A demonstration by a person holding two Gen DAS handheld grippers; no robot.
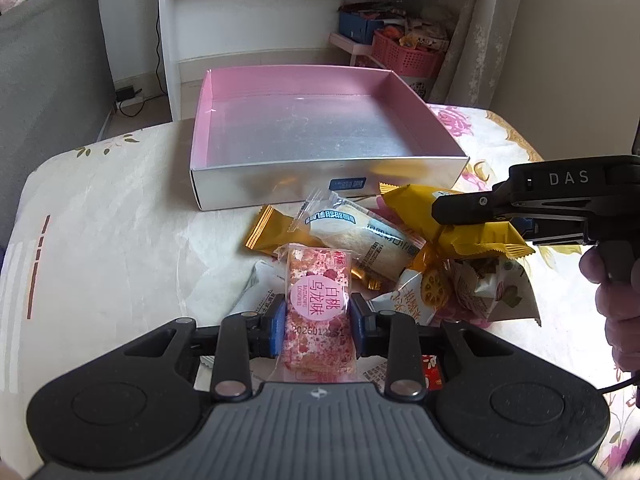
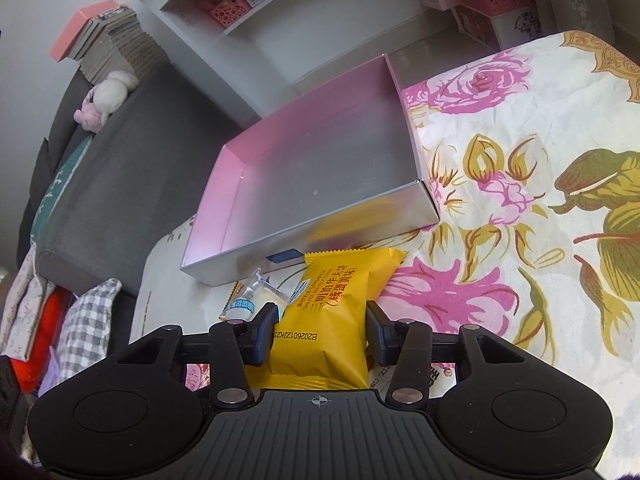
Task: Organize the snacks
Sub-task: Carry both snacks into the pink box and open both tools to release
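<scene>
Clamped between the left gripper's pads sits a pink snack packet. Right gripper grasps a yellow packet; the box lies just ahead.

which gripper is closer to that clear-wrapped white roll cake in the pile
Hard to call; perhaps the right. The right gripper, around the yellow packet, has the roll cake just beyond its finger. The left gripper holds the pink packet just in front of it.
</scene>
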